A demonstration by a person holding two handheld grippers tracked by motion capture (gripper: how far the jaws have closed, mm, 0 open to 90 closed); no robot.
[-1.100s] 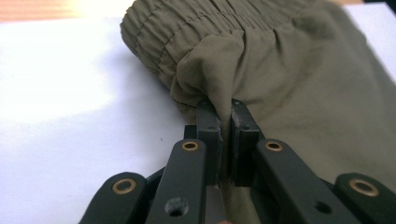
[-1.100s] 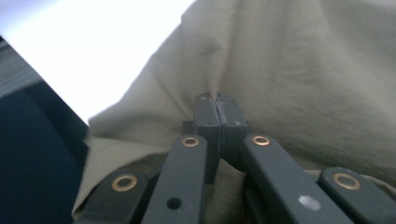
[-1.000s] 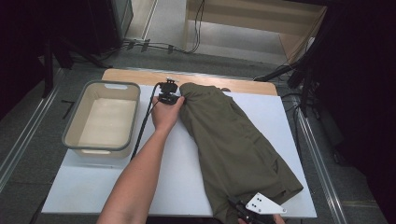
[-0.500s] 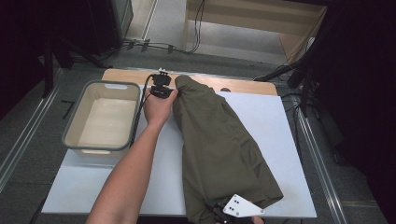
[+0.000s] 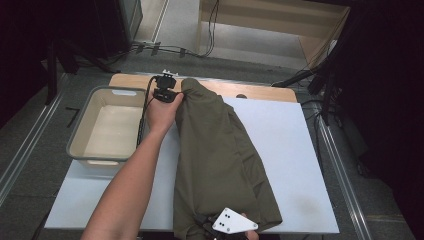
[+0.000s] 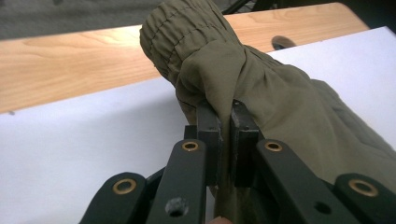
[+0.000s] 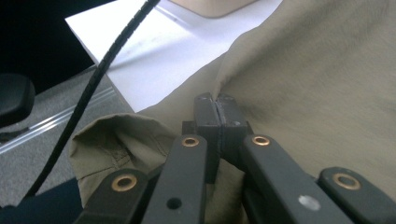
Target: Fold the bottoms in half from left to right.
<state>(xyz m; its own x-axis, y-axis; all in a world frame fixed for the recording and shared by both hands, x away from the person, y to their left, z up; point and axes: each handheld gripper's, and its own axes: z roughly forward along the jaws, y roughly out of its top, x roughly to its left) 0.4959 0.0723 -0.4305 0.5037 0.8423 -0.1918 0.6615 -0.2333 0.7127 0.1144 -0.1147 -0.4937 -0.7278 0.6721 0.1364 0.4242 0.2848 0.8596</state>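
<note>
Olive-green trousers [image 5: 220, 160] are pinched at both ends by the two grippers. From where I stand, the left gripper [image 6: 225, 114] has its black jaws pressed together on a bunched fold of the elasticated waistband, a thin layer of cloth squeezed between the pads; the puckered hem rises above the jaws and curls over toward the wooden strip. In the high view that same left gripper [image 5: 165, 94] sits at the far edge of the board, held in the person's left hand [image 5: 162, 112], its black cable looping back along the forearm.

The right gripper [image 7: 217, 112] has its jaws tight together too, nipping a crease of the cloth near the other end; a loose cuff of fabric sags just beside its left arm. From above, the right gripper [image 5: 227, 225] shows at the near edge, its grey three-cornered plate over the cloth.

Between the two grips the garment lies lengthwise on the white board [image 5: 295, 150], running from the far left toward the near middle, rumpled along its right side. Beyond the board is the bare wooden tabletop [image 5: 260, 92]. A pale plastic bin [image 5: 107, 130] stands to the left, just beside the forearm and apart from the cloth.
</note>
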